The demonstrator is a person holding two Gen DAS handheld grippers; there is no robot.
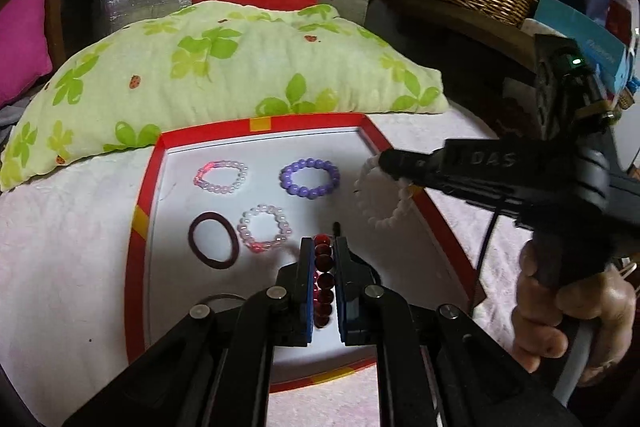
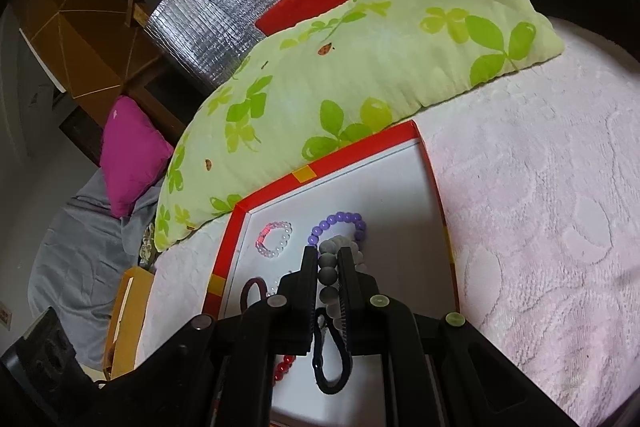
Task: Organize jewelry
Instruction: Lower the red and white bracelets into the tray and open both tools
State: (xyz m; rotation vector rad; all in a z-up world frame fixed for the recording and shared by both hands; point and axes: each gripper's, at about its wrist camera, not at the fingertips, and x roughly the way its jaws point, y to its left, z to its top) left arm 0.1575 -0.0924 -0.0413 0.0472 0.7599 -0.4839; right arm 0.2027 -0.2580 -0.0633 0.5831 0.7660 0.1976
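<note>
Red-rimmed and white inside, the tray [image 1: 138, 227] lies on a pale bedspread [image 1: 60, 267] in front of a green leaf-print pillow [image 1: 224, 67]. The left tool [image 1: 322, 247] is clenched on a dark red bead bracelet [image 1: 323, 279] low over the tray. The right tool [image 2: 328, 259] grips a white bead bracelet [image 1: 380, 195] above the tray's right edge. A purple bracelet [image 1: 310, 175], two pink-and-clear bracelets [image 1: 221, 177] and a dark hair tie [image 1: 214, 241] rest on the tray floor.

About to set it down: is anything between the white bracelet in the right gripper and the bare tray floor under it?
Nothing visible. The white bracelet hangs from the right gripper over bare tray; the purple bracelet lies beside it.
</note>
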